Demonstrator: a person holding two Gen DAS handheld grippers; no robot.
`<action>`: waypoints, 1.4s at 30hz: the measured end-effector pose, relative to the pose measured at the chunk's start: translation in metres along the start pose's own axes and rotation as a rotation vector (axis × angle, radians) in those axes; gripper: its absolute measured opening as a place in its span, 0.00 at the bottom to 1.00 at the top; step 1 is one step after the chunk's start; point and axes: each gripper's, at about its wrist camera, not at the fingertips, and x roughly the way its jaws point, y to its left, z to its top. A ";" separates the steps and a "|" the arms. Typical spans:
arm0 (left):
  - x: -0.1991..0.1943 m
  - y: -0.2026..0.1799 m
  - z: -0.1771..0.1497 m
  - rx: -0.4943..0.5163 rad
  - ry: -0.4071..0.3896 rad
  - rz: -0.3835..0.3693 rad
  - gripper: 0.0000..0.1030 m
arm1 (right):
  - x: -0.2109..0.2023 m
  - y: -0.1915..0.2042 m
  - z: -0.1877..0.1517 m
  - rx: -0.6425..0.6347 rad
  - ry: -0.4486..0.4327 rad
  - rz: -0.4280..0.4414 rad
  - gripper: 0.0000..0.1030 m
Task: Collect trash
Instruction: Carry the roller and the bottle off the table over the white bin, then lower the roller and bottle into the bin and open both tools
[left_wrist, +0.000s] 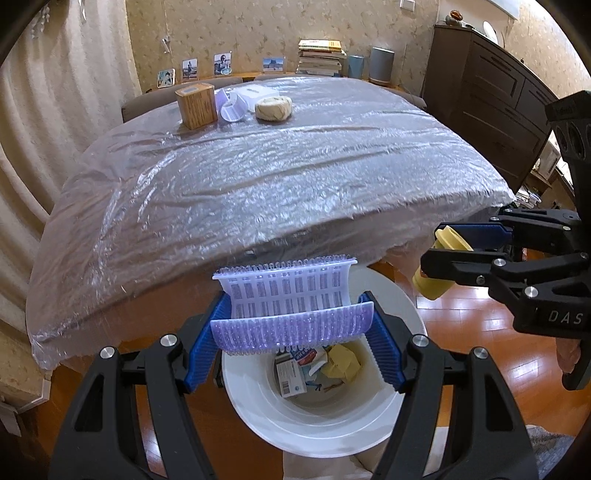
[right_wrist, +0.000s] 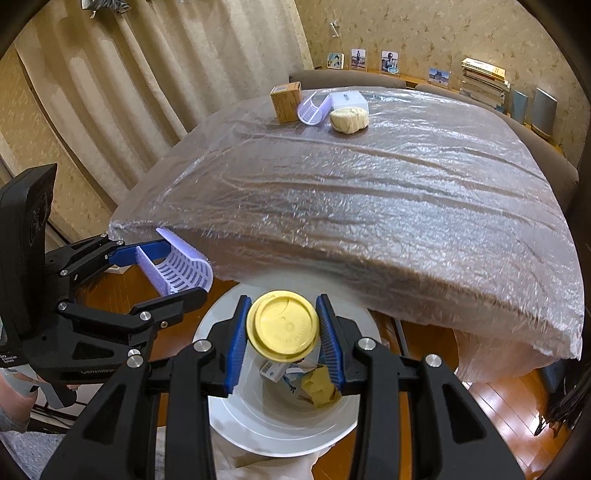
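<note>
My left gripper (left_wrist: 295, 328) is shut on a pale purple slotted plastic tray (left_wrist: 288, 299), held over the near rim of a white bin (left_wrist: 258, 410). My right gripper (right_wrist: 282, 328) is shut on a yellow lidded cup (right_wrist: 282, 325), lid facing the camera, above the same white bin (right_wrist: 236, 424). Inside the bin lie a small printed carton (left_wrist: 291, 378) and crumpled yellow paper (left_wrist: 343, 363). In the left wrist view the right gripper (left_wrist: 439, 243) with the yellow cup (left_wrist: 432, 284) hangs at the right. In the right wrist view the left gripper (right_wrist: 177, 266) with the purple tray (right_wrist: 181, 267) is at the left.
A table under clear plastic sheet (left_wrist: 280, 177) fills the view behind the bin. At its far end stand a wooden box (left_wrist: 195, 105), another purple tray (left_wrist: 232, 107), a white box (left_wrist: 255, 94) and a beige crumpled ball (left_wrist: 273, 107). Dark cabinet (left_wrist: 491, 99) at right; wooden floor (left_wrist: 480, 354) below.
</note>
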 end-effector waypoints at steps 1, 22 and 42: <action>0.001 0.000 -0.002 -0.002 0.005 -0.002 0.69 | 0.001 0.000 -0.002 -0.001 0.005 -0.002 0.35; 0.036 -0.003 -0.038 0.010 0.131 0.003 0.69 | 0.035 -0.004 -0.032 0.009 0.108 -0.008 0.35; 0.080 0.001 -0.053 0.023 0.223 0.017 0.69 | 0.074 -0.004 -0.040 0.008 0.177 -0.031 0.35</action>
